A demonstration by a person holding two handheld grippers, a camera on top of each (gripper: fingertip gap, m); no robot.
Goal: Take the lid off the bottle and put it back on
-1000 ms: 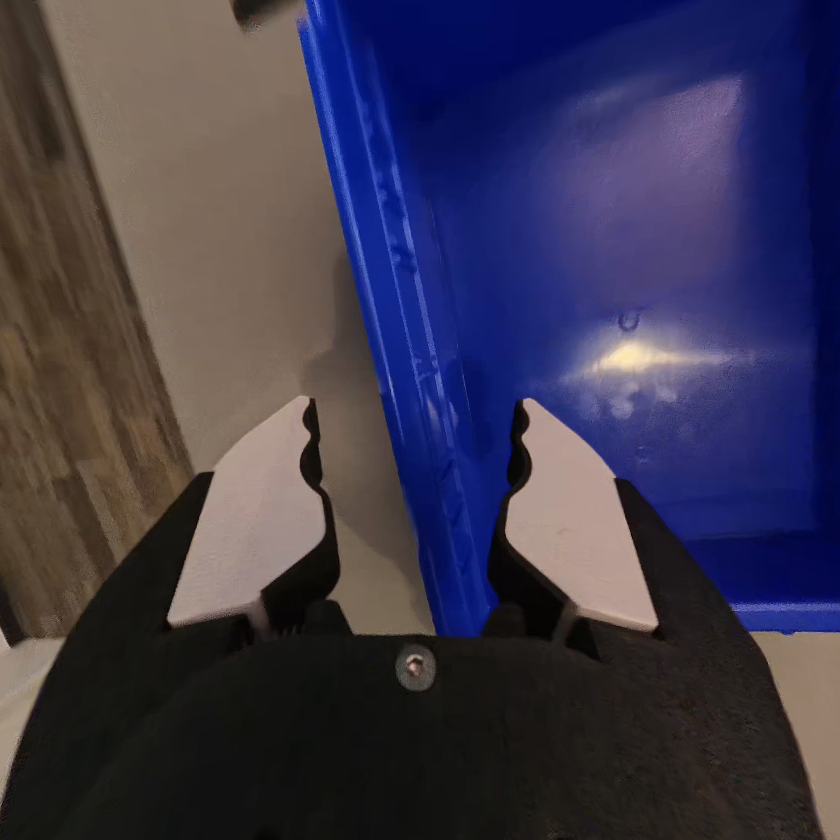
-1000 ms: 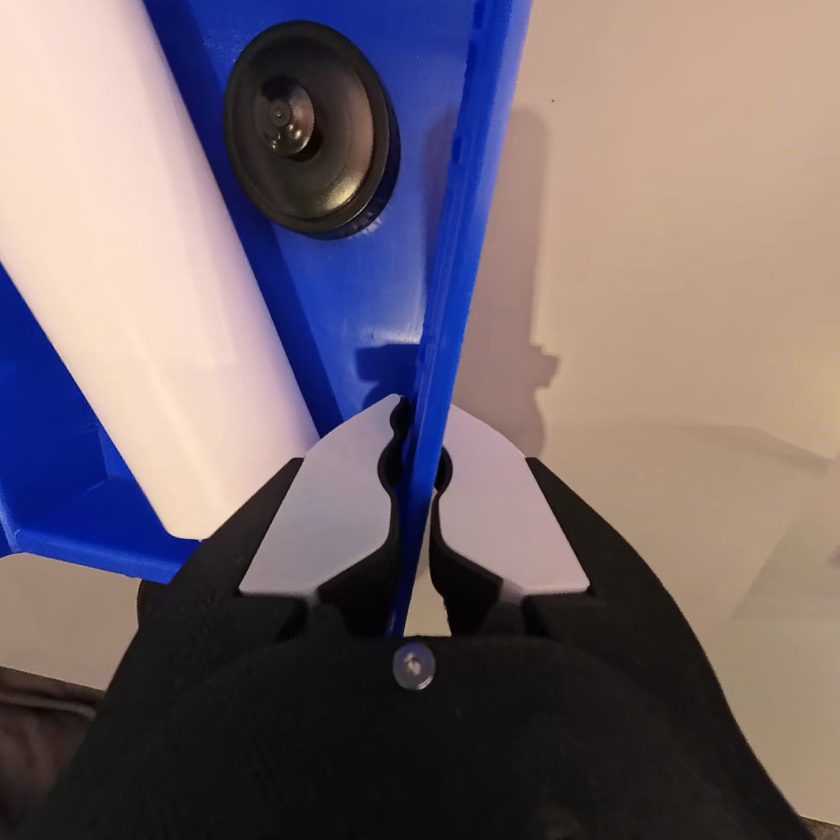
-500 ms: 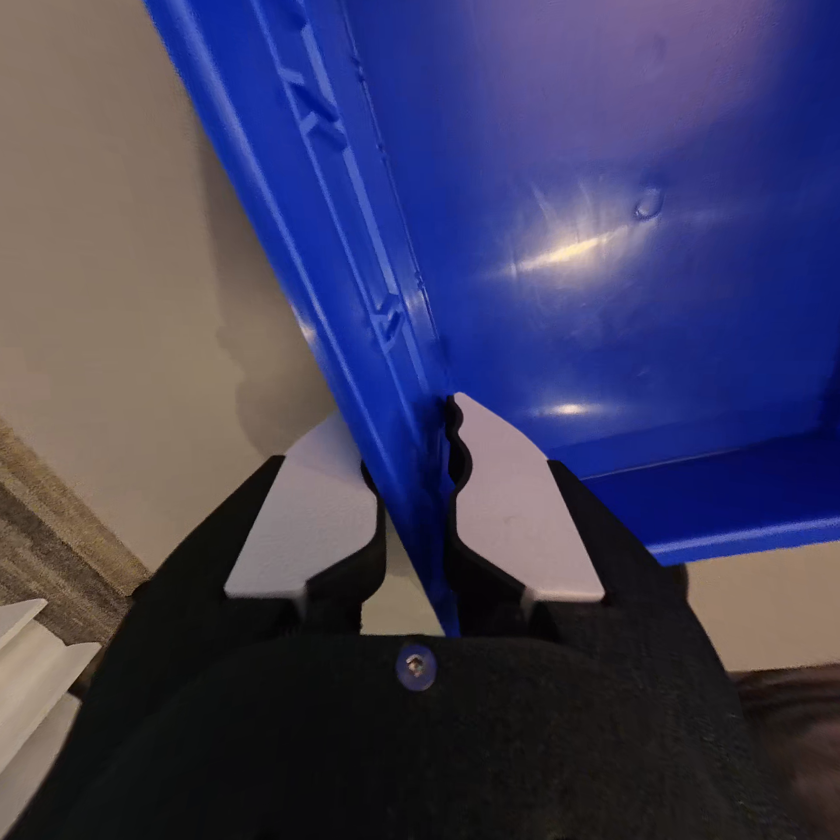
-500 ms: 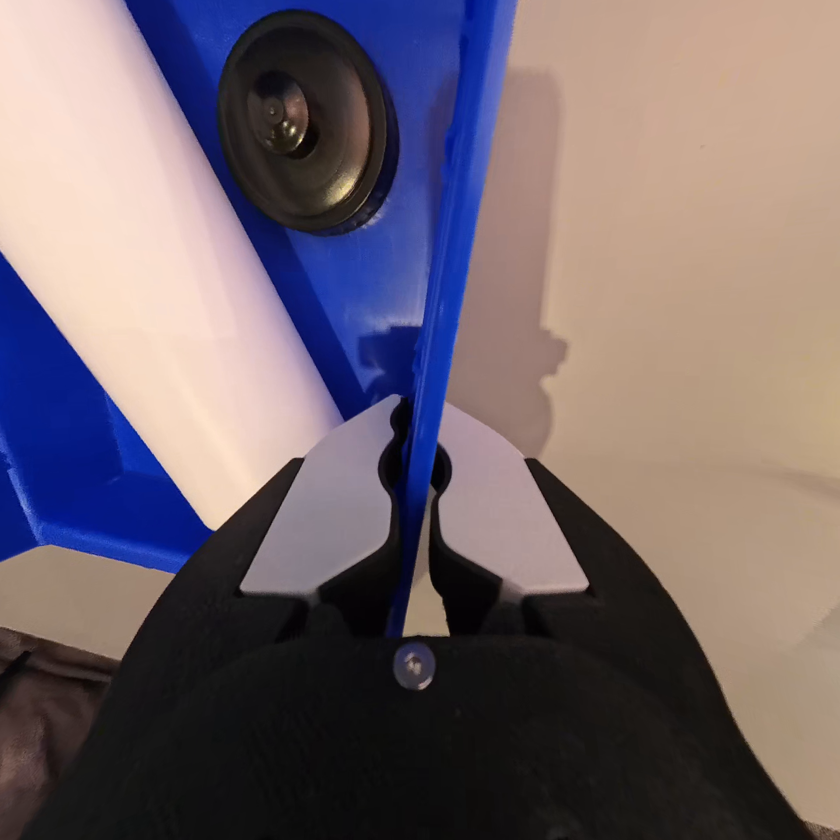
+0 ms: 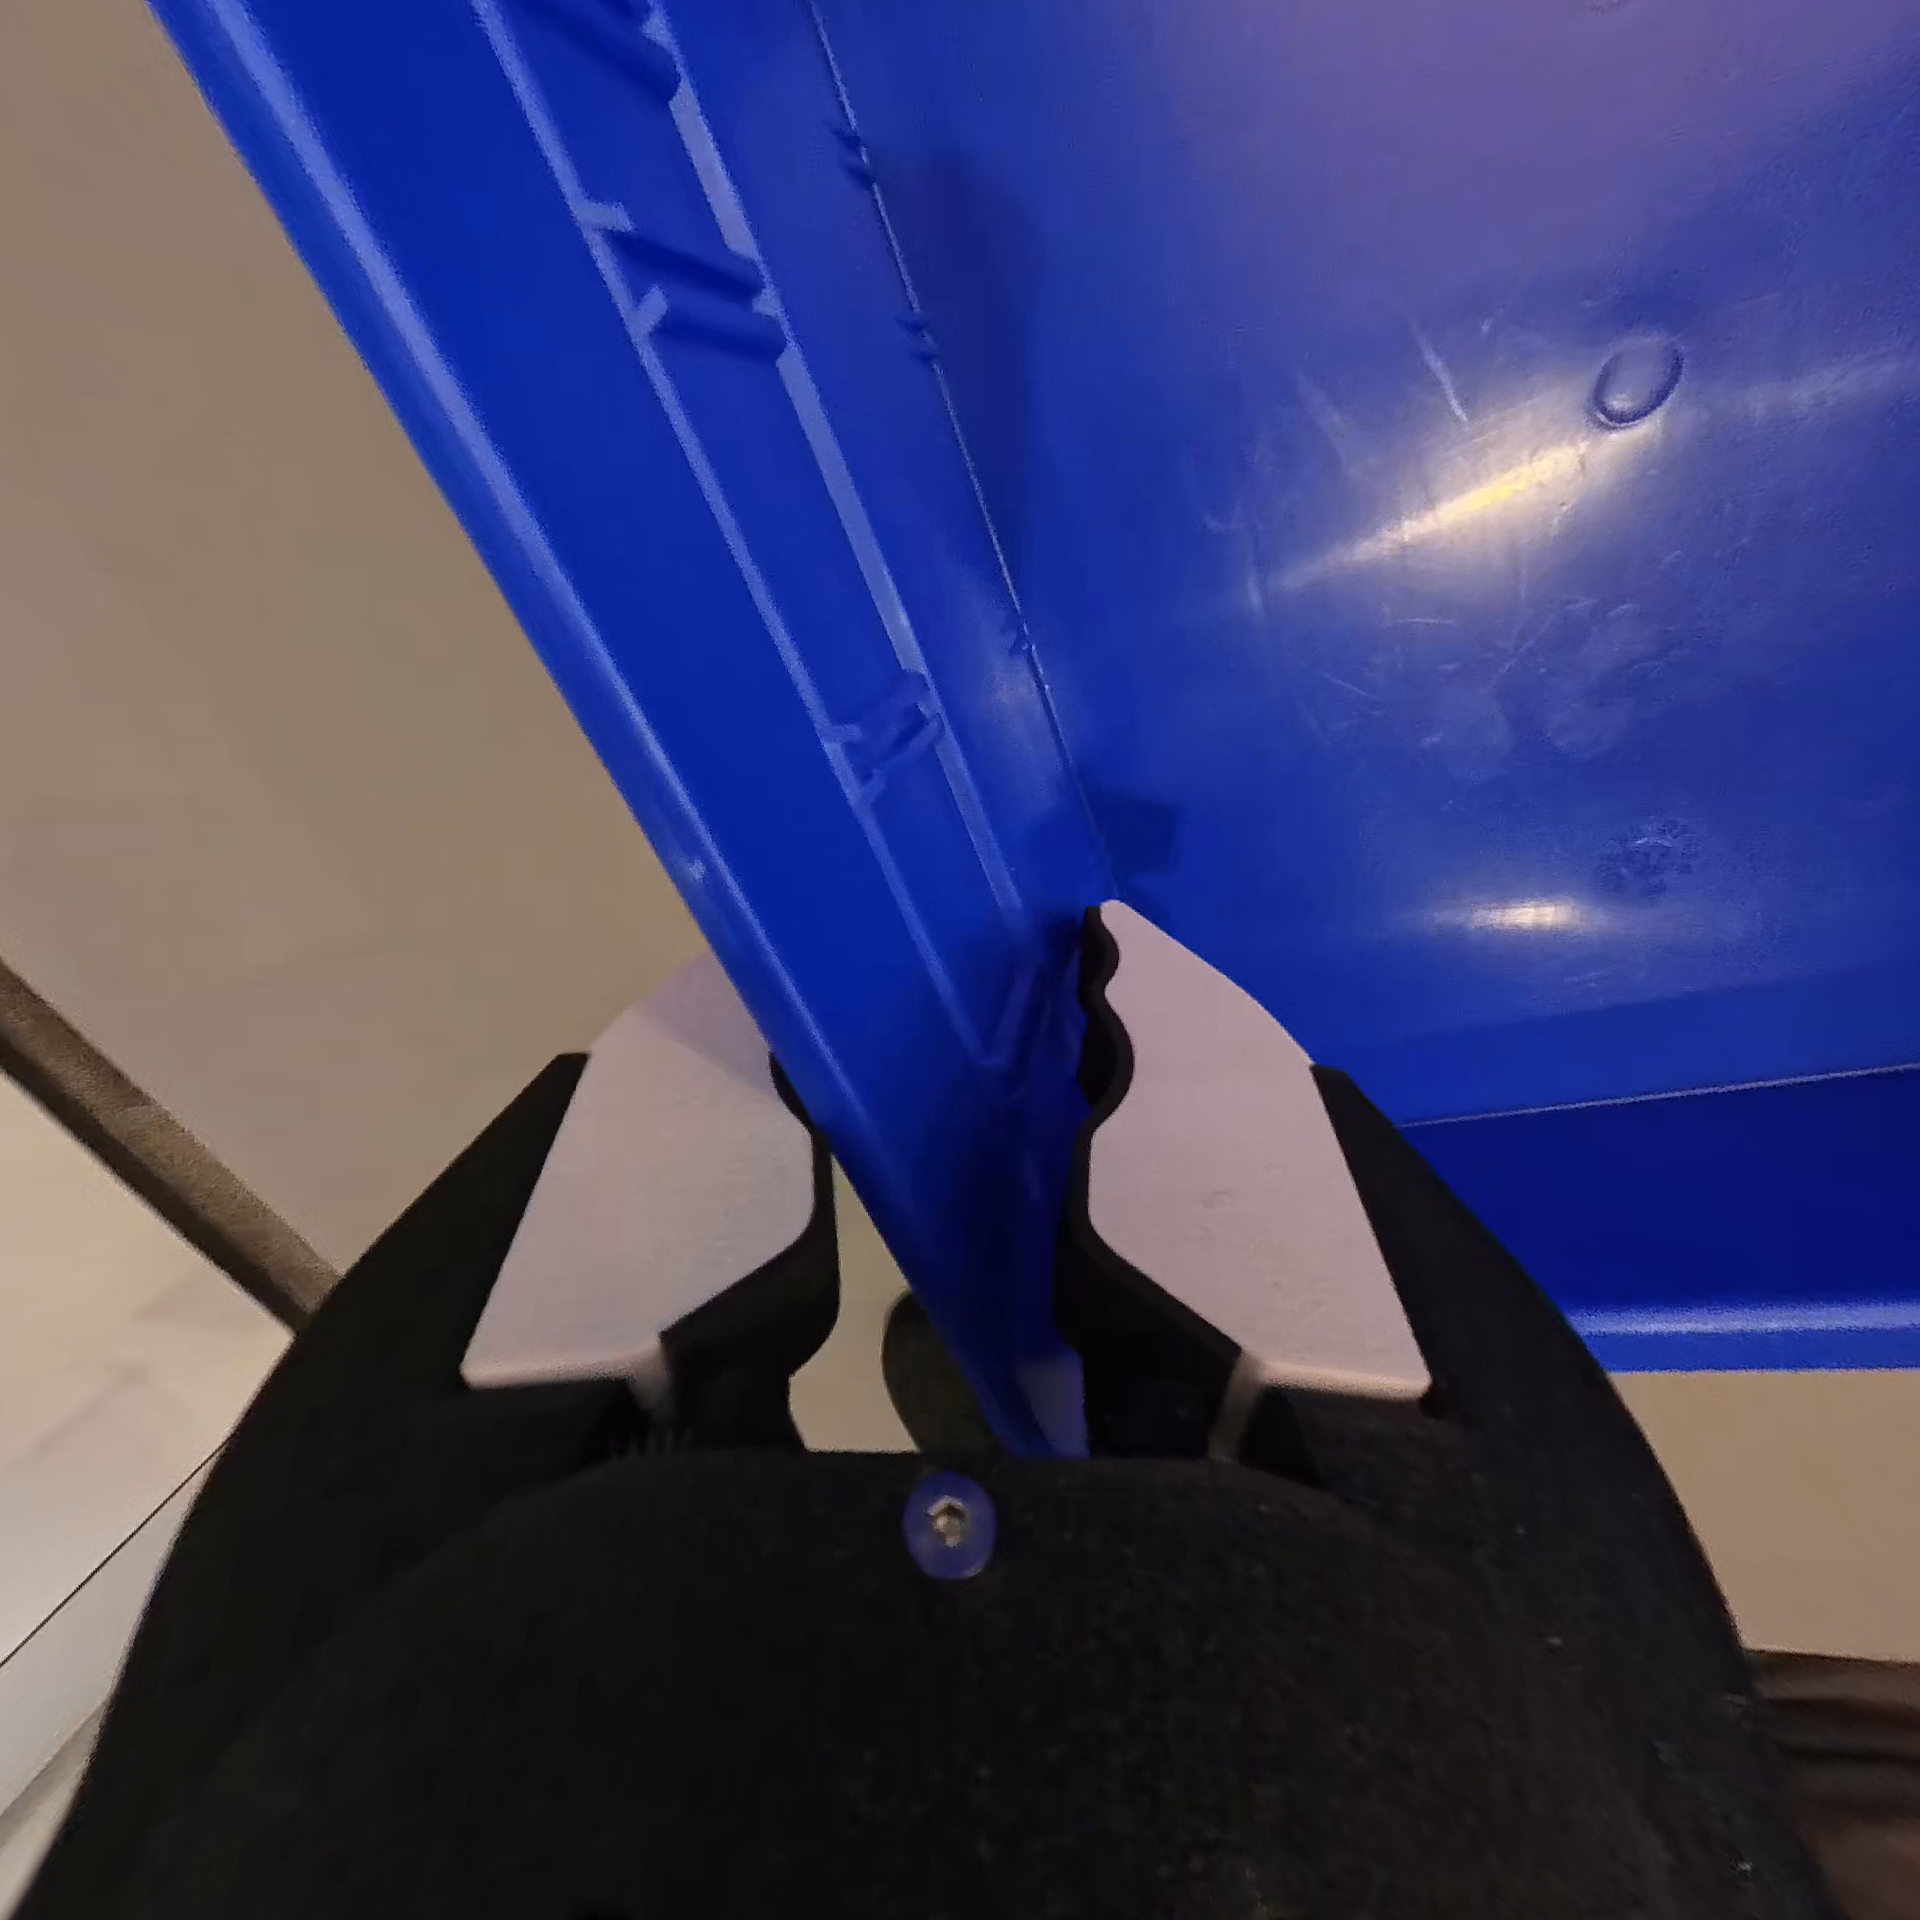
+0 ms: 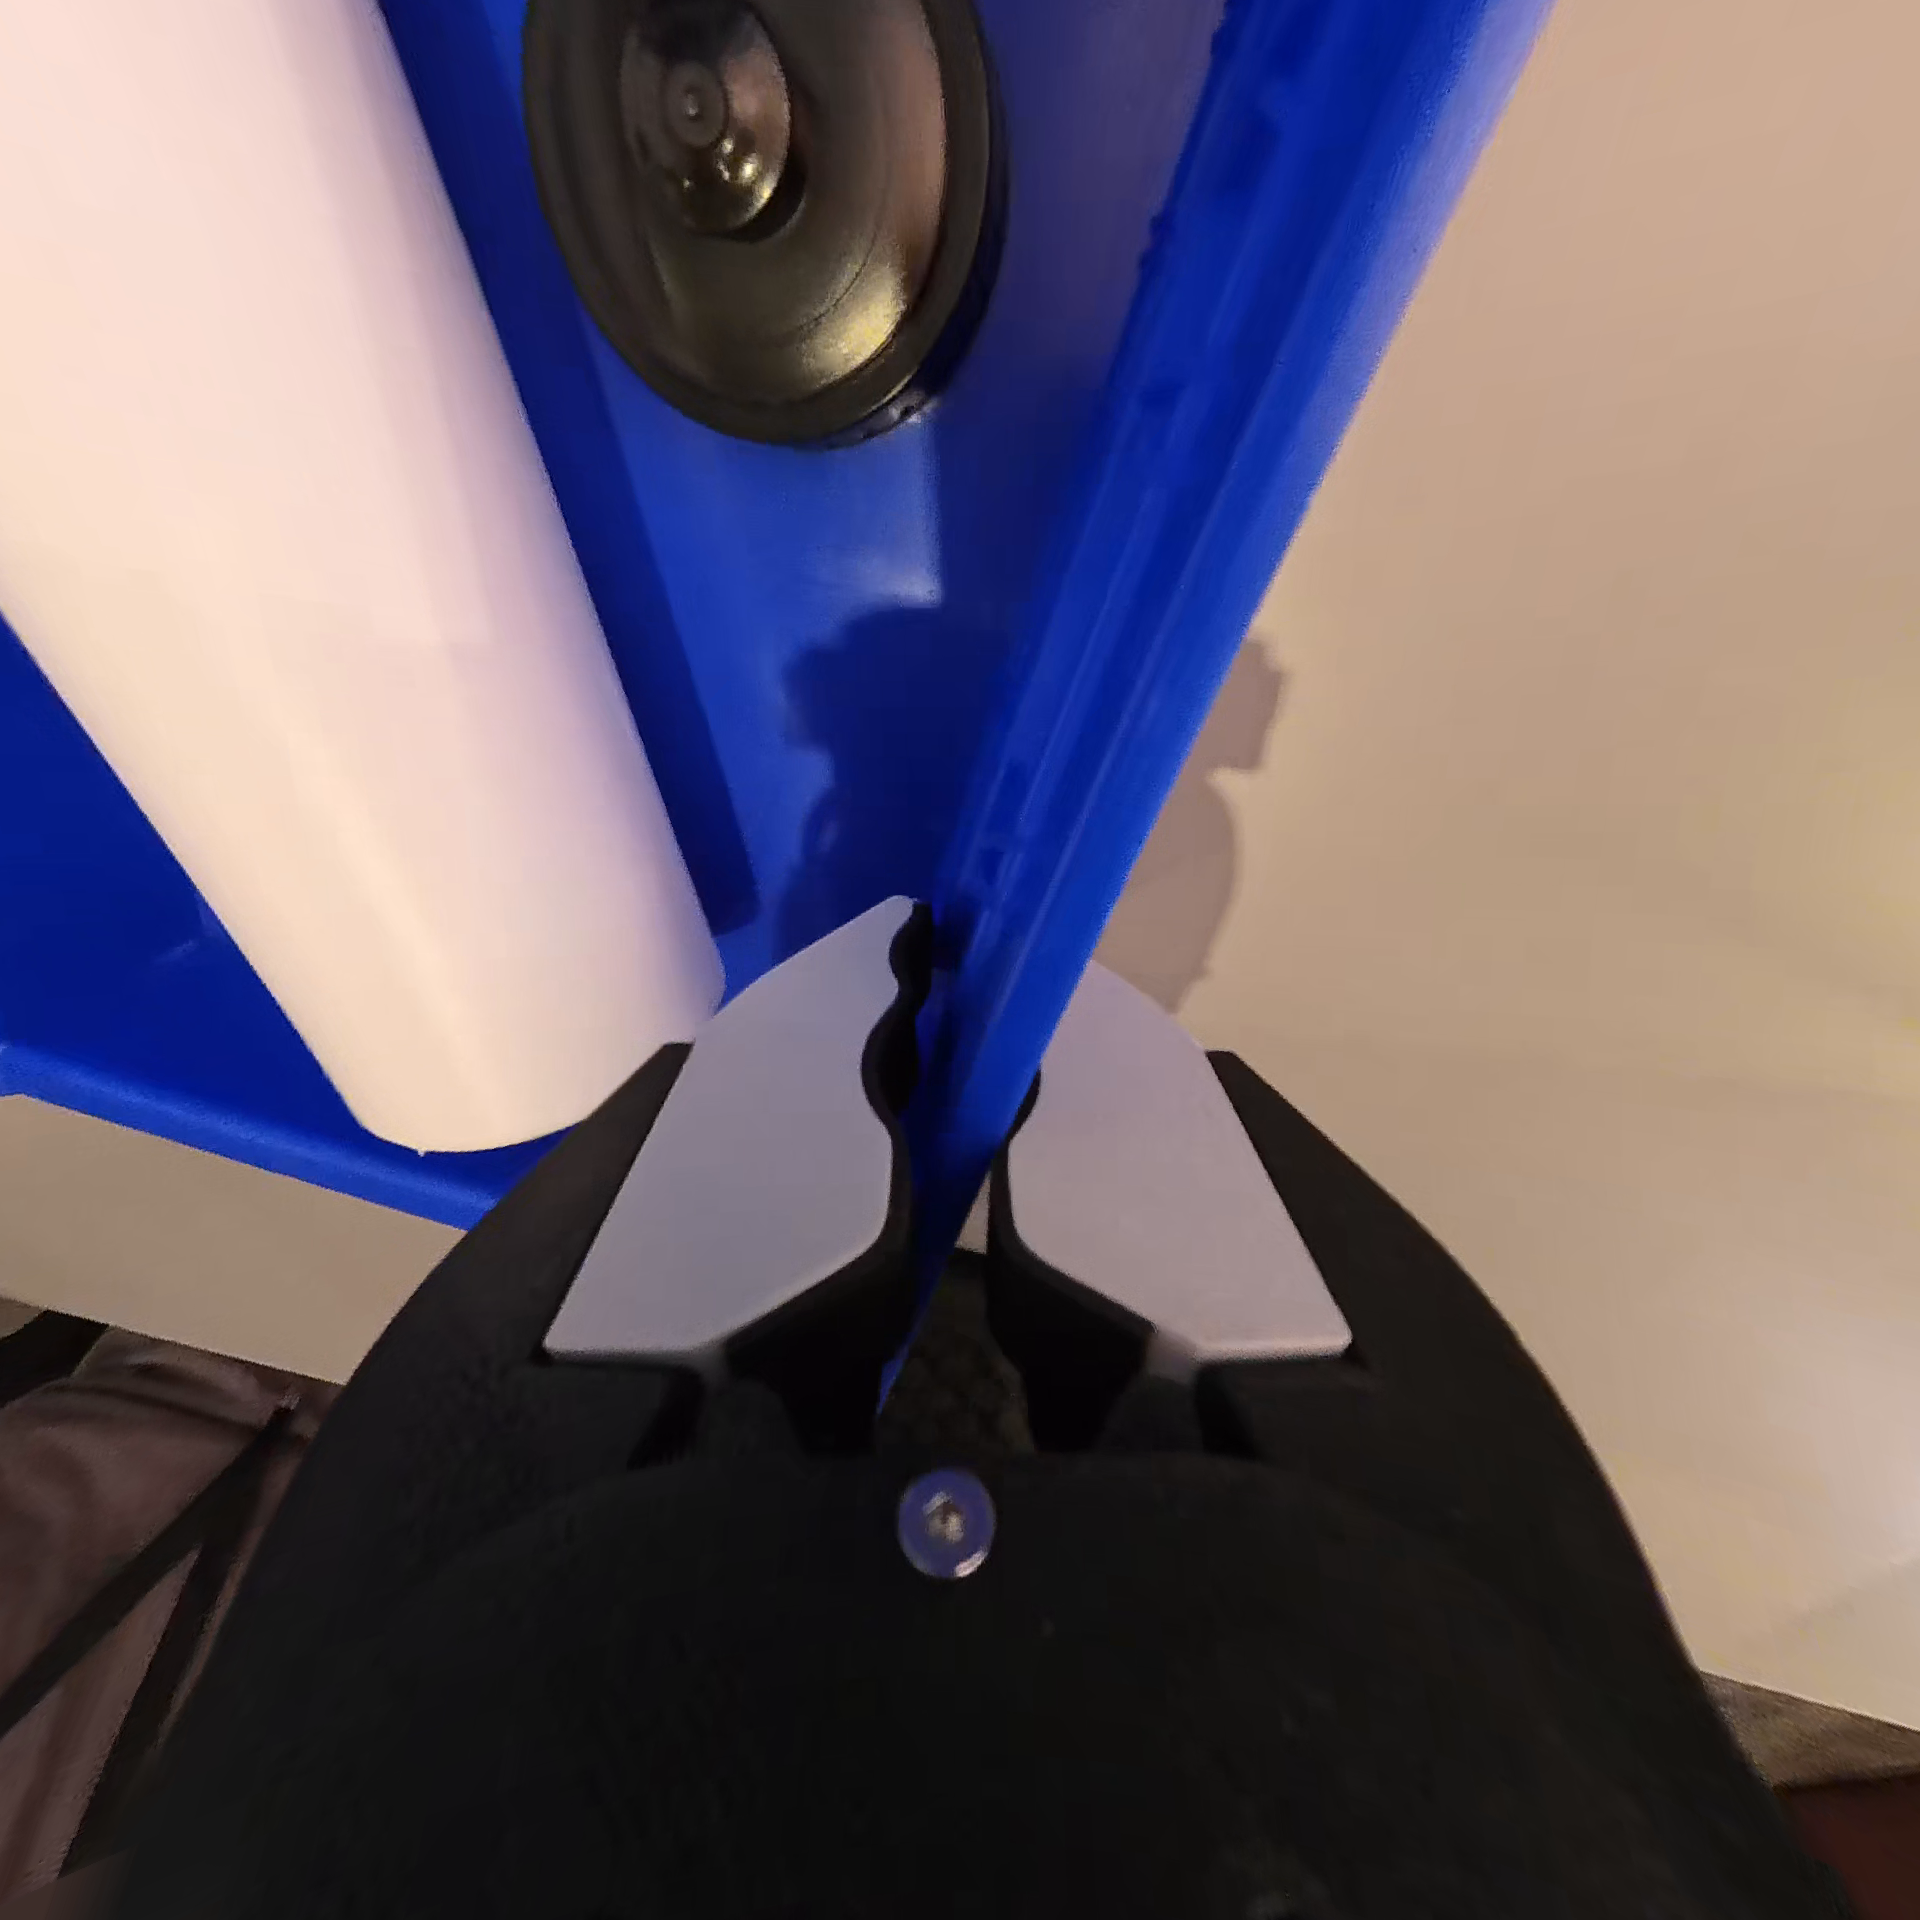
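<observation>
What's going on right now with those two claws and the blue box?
Left gripper shut on blue bin wall. Right gripper shut on opposite wall. White bottle lying inside, black lid beside it, off.

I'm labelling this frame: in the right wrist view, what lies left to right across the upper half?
White bottle → black lid → blue bin's wall → beige tabletop.

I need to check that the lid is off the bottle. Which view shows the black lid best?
The right wrist view: the black lid lies in the blue bin beside the white bottle, apart from it, its hollow underside facing the camera. The left wrist view shows only bare bin floor, no lid.
</observation>
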